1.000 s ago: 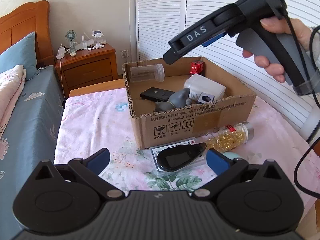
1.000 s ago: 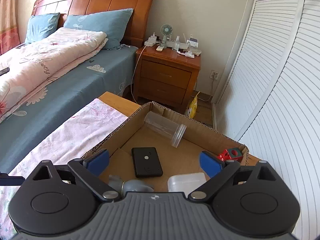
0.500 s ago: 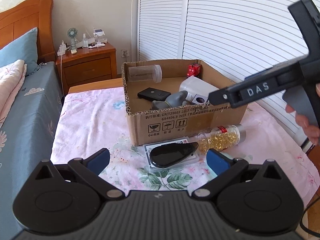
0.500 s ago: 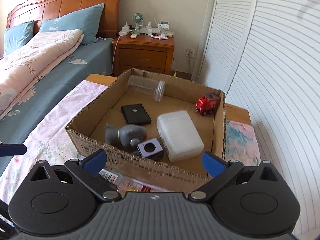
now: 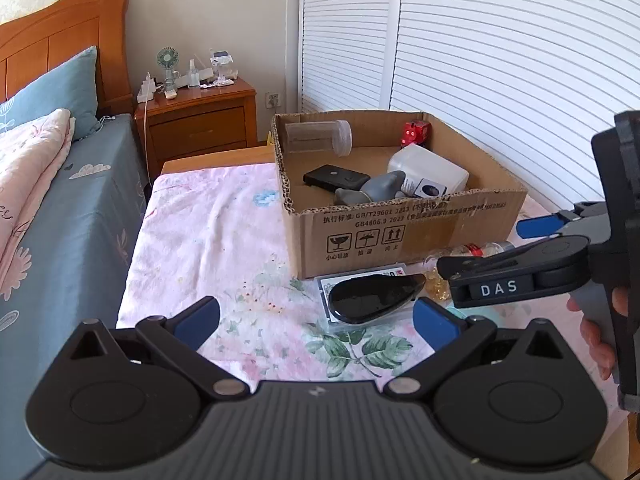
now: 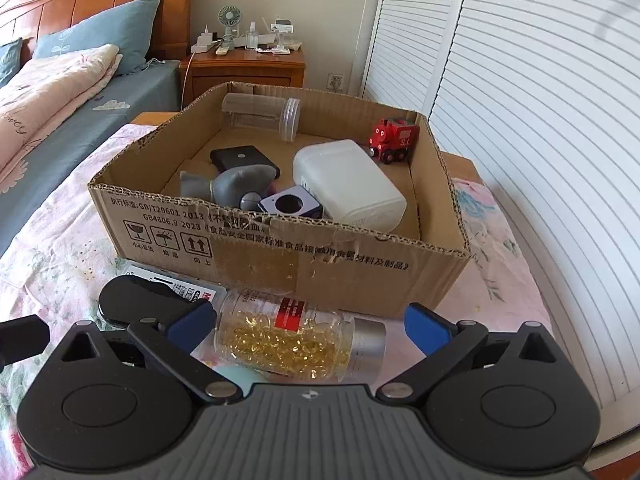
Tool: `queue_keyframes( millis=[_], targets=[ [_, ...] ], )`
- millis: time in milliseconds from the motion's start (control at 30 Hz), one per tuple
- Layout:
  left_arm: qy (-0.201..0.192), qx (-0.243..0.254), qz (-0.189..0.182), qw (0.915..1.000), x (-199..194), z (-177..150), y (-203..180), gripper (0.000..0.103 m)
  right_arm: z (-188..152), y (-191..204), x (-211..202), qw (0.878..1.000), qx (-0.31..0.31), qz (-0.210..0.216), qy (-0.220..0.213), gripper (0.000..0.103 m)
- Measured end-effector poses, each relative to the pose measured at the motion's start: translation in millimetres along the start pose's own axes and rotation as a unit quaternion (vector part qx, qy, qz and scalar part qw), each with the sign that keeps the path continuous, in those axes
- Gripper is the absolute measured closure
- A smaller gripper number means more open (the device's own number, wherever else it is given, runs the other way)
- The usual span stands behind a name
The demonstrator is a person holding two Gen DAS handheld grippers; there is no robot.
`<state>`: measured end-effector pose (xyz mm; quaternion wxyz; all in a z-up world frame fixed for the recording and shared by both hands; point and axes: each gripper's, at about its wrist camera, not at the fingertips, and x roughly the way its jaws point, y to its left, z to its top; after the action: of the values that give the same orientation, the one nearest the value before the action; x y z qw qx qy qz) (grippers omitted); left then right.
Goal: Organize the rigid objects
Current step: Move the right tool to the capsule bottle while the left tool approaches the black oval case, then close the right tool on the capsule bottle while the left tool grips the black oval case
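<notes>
Near the table's front edge, the right gripper (image 6: 306, 326) has been brought down from over the box (image 6: 280, 264) and is now set around the capsule bottle (image 6: 288, 338), which lies on its side just outside the box's near wall. Its jaws are spread wide, one on each side of the bottle, and nothing is gripped yet. The drop from above the box to table level suggests that the last item was released inside and the bottle has been chosen next. The left gripper (image 5: 316, 320) is held released and empty, aimed at the black glossy item (image 5: 374, 298) resting on a flat packet (image 5: 362, 274); what that item is cannot be told for sure. Inside the box a clear jar (image 6: 260, 114), red train (image 6: 394, 140), white container (image 6: 348, 184), black case (image 6: 240, 160) and grey toy (image 6: 236, 186) are already stowed. Three pieces, it seems, are left outside.
</notes>
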<state>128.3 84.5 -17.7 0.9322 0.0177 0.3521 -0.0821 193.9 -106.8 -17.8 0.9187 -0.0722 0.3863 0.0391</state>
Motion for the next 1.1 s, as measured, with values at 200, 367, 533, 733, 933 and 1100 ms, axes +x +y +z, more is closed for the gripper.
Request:
queue_keyframes(
  millis=[200, 367, 533, 733, 933, 1100],
  targets=[
    [0.010, 0.005, 0.001, 0.9999, 8, 3, -5, 0.001, -9, -16, 5, 0.999, 0.033, 0.010, 0.014, 0.000],
    [0.021, 0.013, 0.000, 0.9997, 21, 8, -14, 0.001, -18, -40, 6, 0.998, 0.053, 0.002, 0.028, 0.000],
    [0.042, 0.016, -0.003, 0.9990, 37, 11, -26, 0.001, -30, -57, 13, 0.997, 0.062, 0.001, 0.043, 0.000],
    [0.077, 0.004, -0.010, 0.9969, 57, 11, -35, 0.001, -38, -70, 19, 0.996, 0.074, 0.023, 0.050, 0.000],
    [0.091, -0.036, -0.013, 0.9951, 72, 11, -39, 0.002, -40, -73, 19, 0.997, 0.061, 0.035, 0.039, 0.000],
    [0.103, -0.064, -0.019, 0.9924, 82, 12, -43, 0.002, -42, -75, 19, 0.997, 0.053, 0.042, 0.028, 0.000]
  ],
)
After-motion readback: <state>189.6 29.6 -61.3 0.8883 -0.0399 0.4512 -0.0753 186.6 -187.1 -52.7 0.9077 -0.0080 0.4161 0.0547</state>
